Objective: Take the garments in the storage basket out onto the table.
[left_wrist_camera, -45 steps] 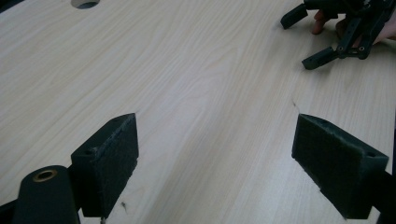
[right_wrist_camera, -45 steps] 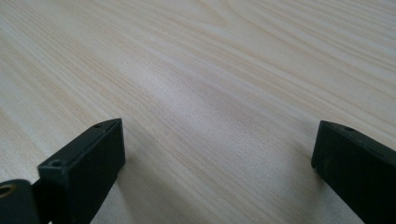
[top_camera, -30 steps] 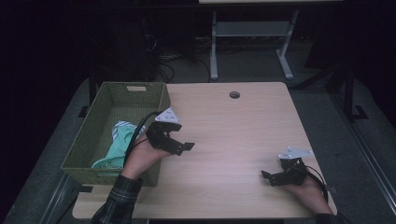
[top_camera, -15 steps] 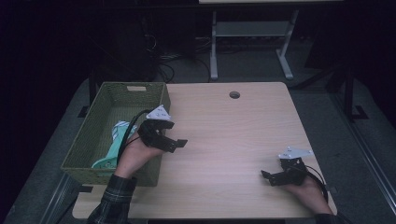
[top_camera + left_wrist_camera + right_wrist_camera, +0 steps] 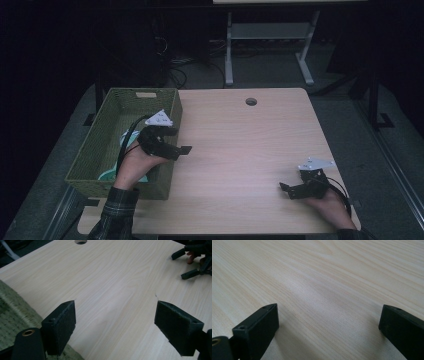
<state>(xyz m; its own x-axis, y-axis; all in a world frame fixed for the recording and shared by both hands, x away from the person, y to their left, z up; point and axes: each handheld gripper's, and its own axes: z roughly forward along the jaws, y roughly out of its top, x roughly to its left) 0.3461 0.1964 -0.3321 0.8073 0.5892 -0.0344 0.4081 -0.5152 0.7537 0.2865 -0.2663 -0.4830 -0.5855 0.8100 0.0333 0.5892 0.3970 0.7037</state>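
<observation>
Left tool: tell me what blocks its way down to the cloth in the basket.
Nothing visible does. The left tool, jaws open and empty, sits above the basket's right wall; the pale cloth lies uncovered inside, partly hidden by the hand.

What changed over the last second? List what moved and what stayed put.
The left claw, open and empty, drew back from over the table toward the green woven basket and now sits at its right rim. Nothing was grasped or released. The right claw stayed open near the table's front right corner, and the light cloth stayed in the basket.
</observation>
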